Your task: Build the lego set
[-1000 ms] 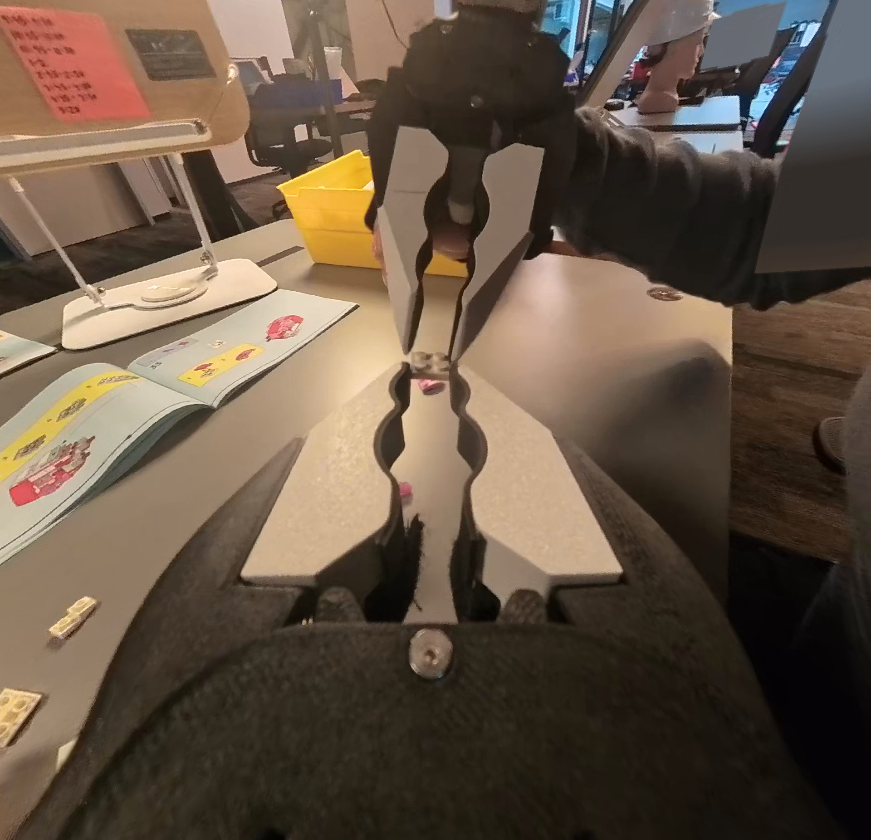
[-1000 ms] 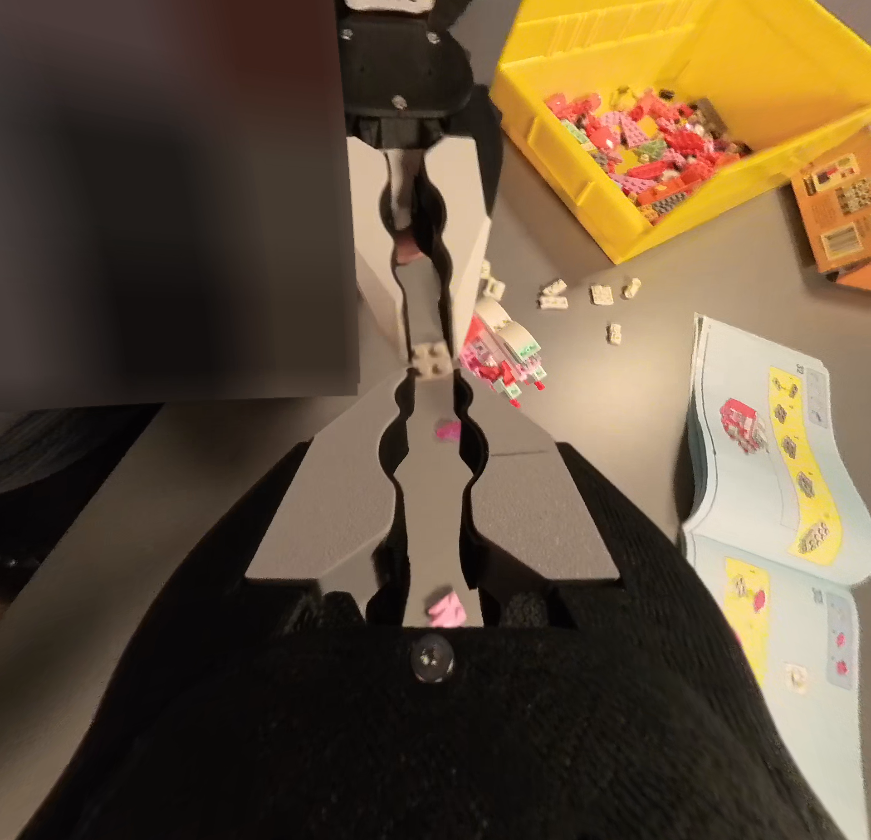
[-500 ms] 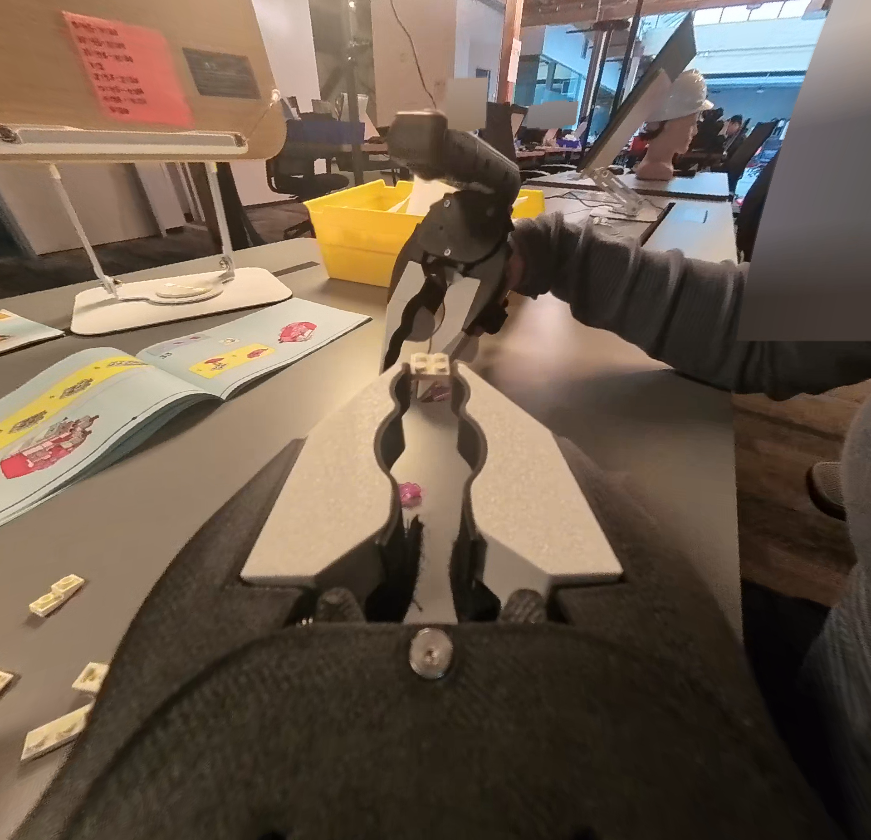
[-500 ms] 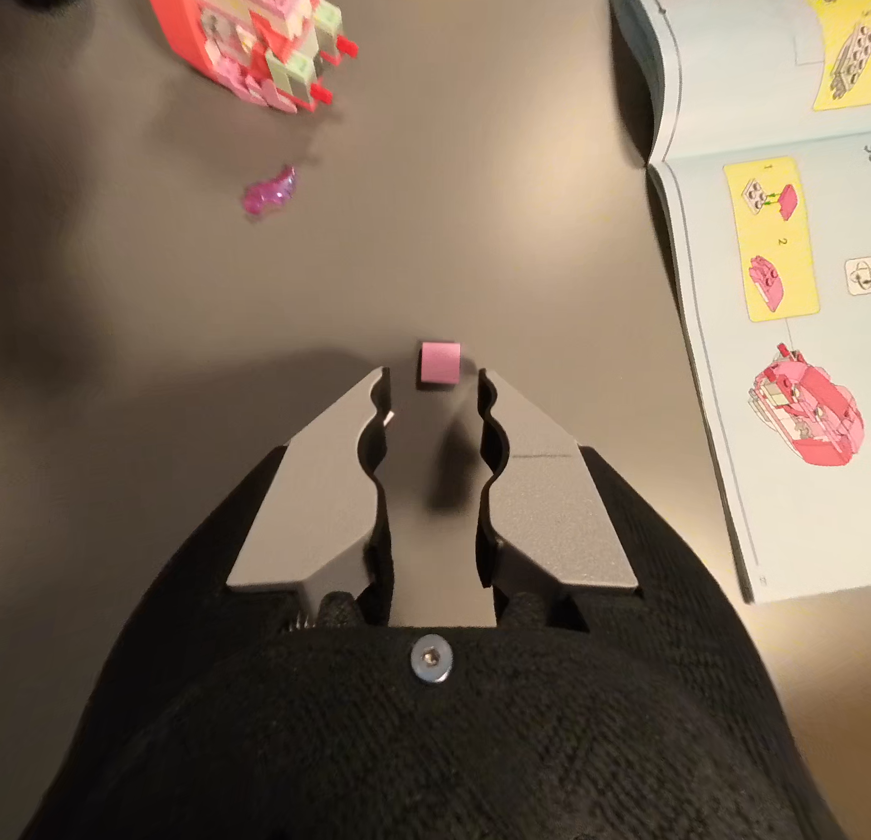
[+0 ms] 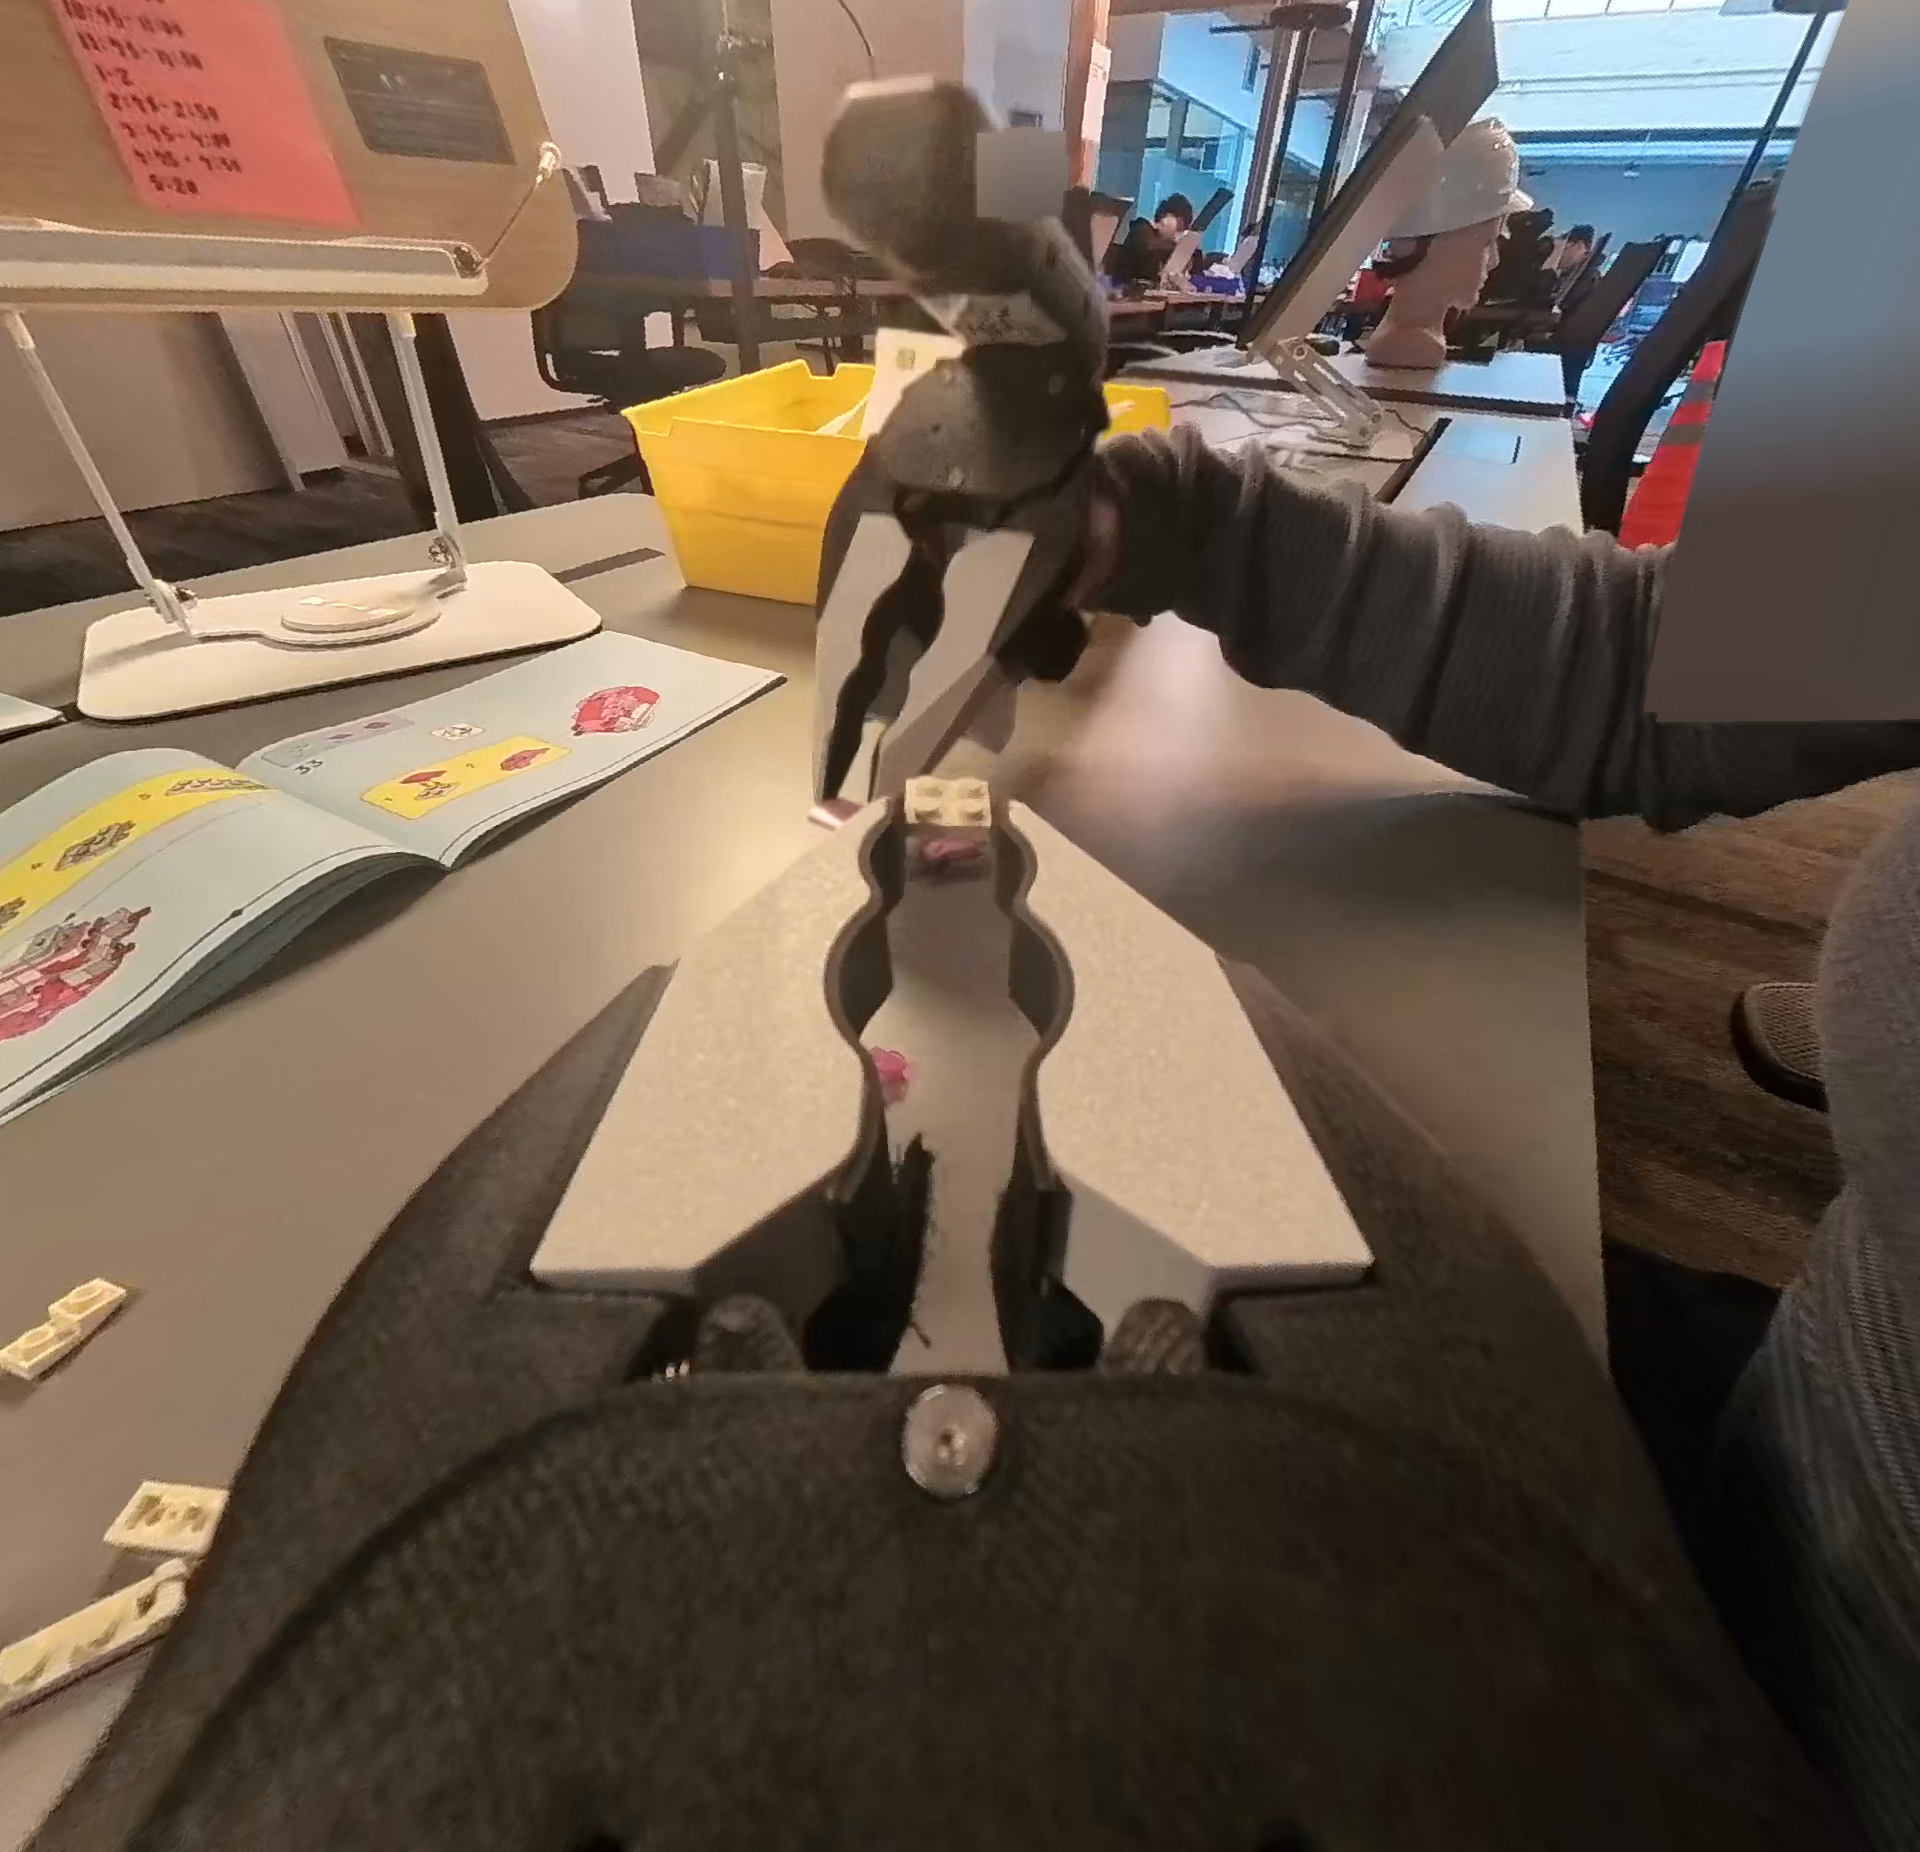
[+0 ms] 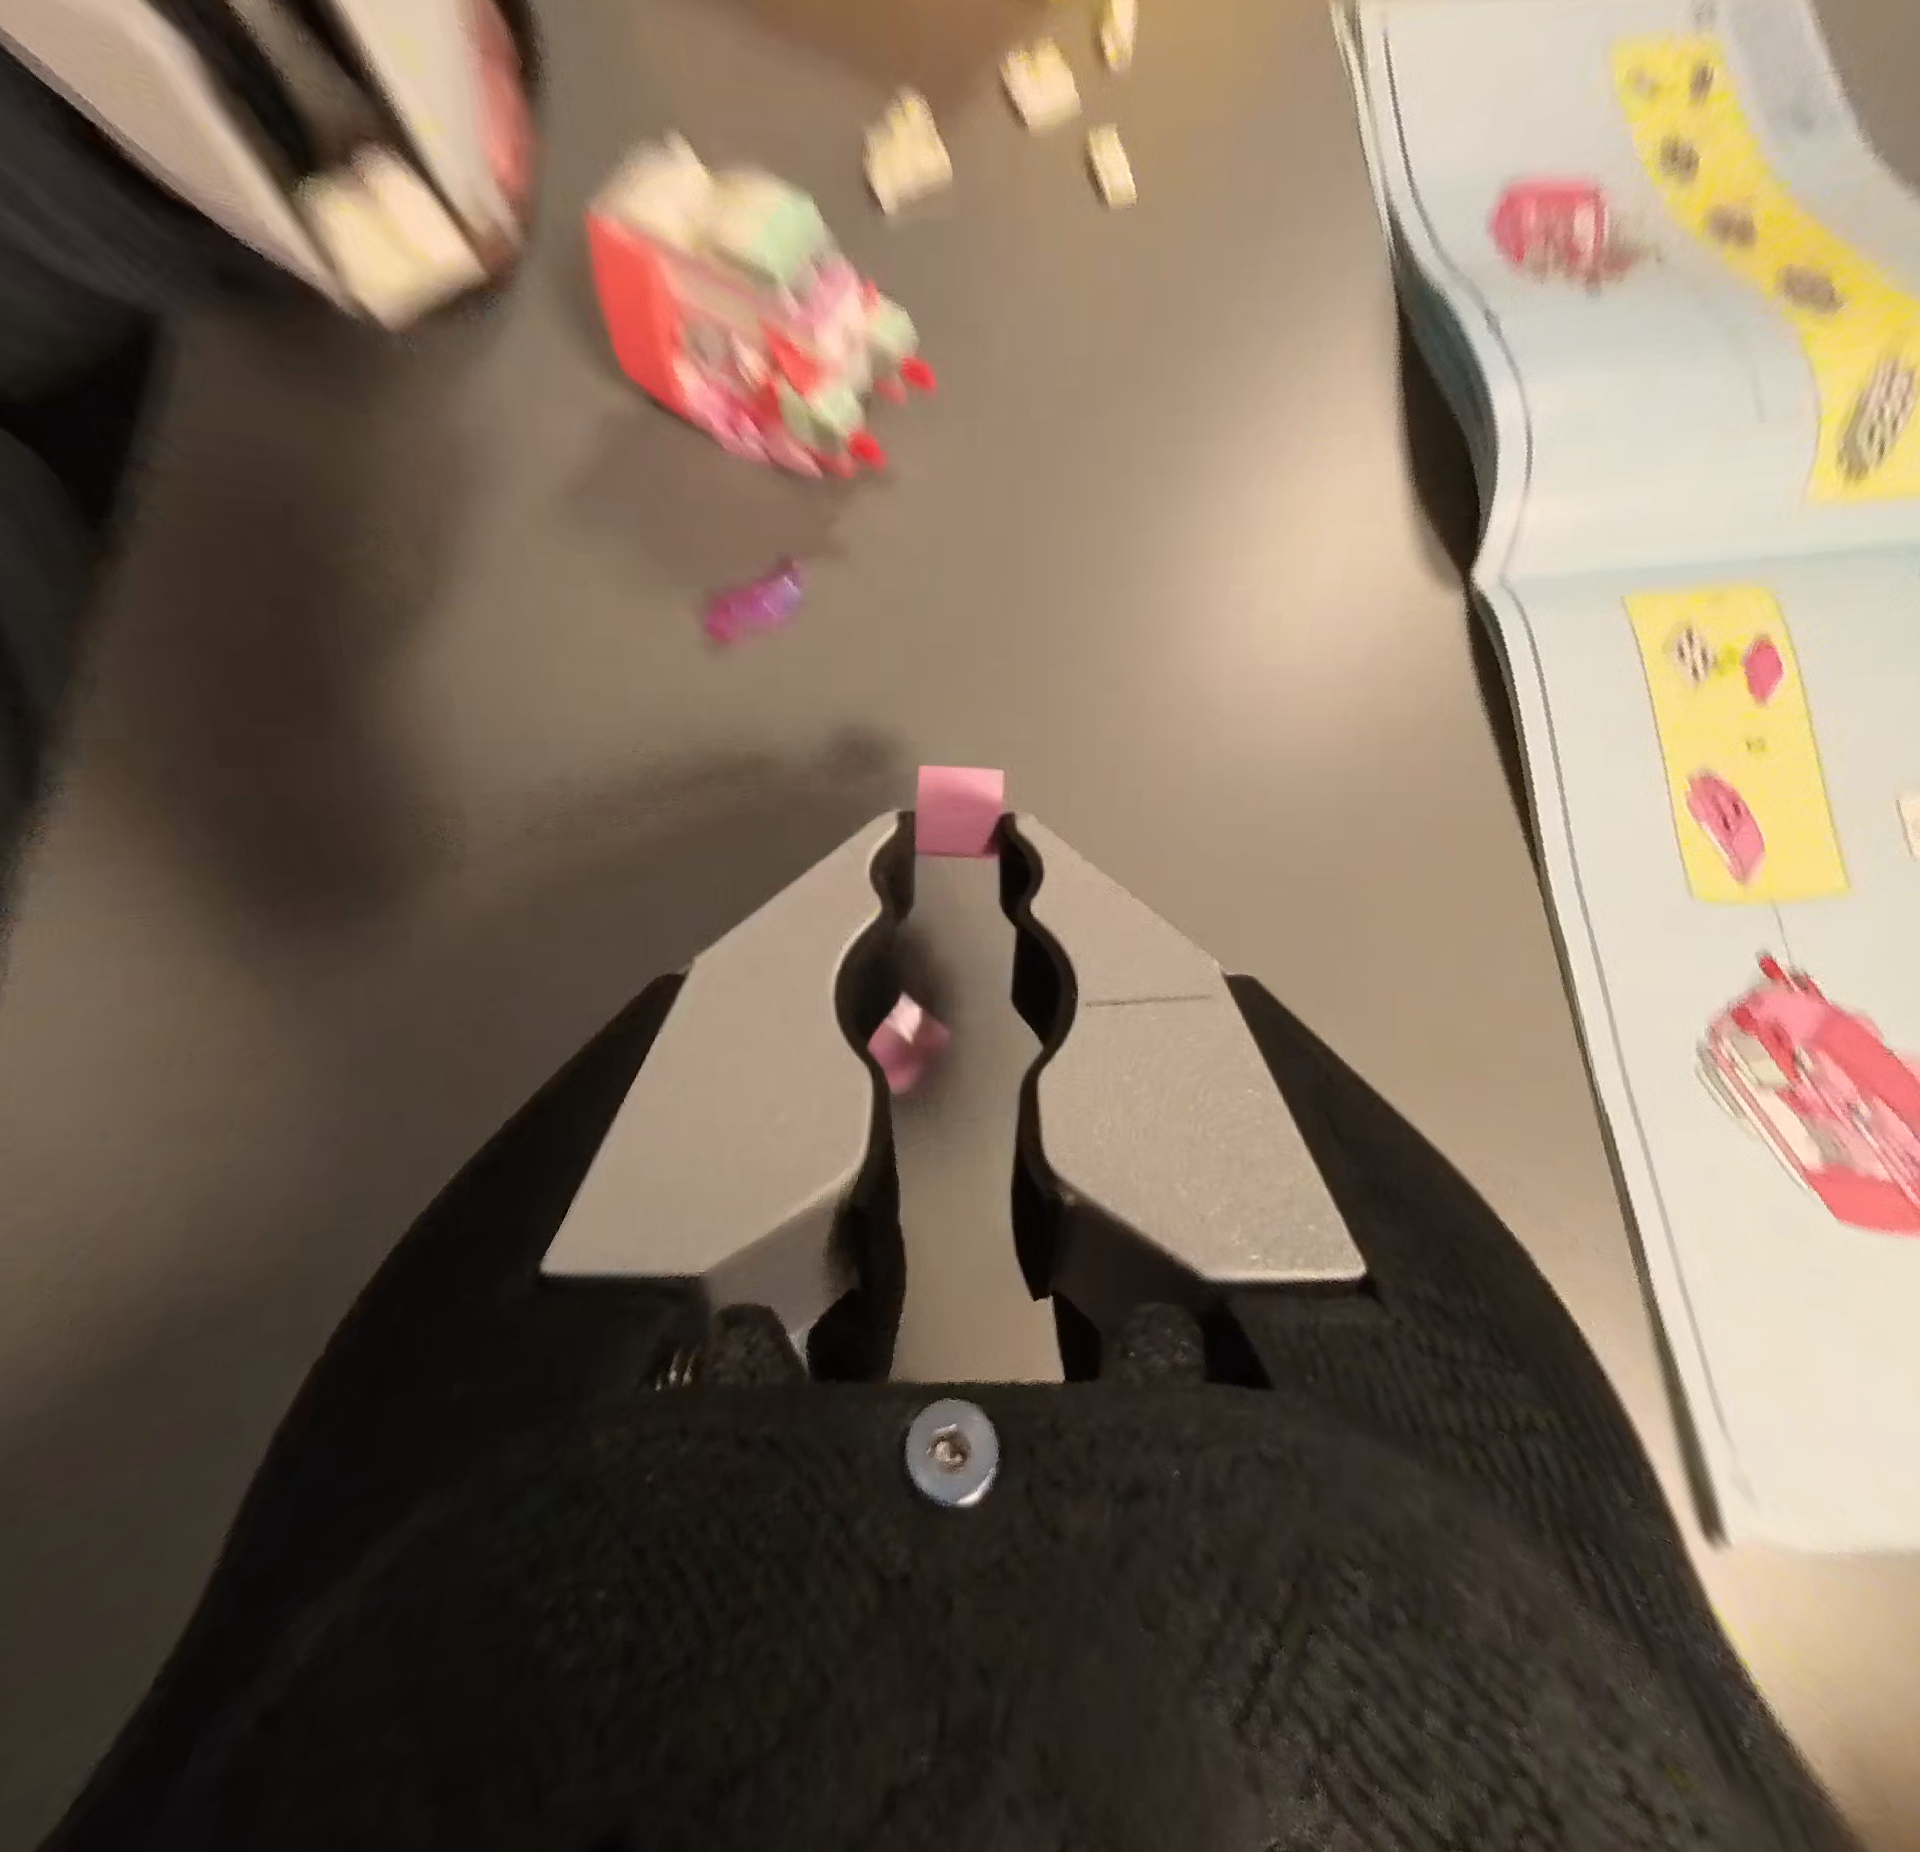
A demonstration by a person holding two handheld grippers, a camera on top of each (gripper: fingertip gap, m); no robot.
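Pink tile sits pinched at the very tip of your right tongs, both fingertips pressed on its sides and most of it poking out past them, above the grey surface. Those tongs are nearly closed, only the tile's width apart. From the left wrist view the same tile shows under the right tongs, which point steeply down just to the left of your left fingertips; your right sleeve reaches in from the right.

Your left tongs are likewise closed to a narrow gap and grip a cream brick, studs up, held flat between the two tips. They lie almost level over the surface, pointing away from you. The two held pieces are close together but apart.

Below the right tongs a second small pink piece lies on the surface, seen through the gap between the fingers. Farther out lies a translucent magenta piece, then the red, pink and green model. Cream plates are scattered beyond it. An open booklet lies to the right of the right tongs. In the left view a yellow bin stands behind the right tongs, a white stand to its left.
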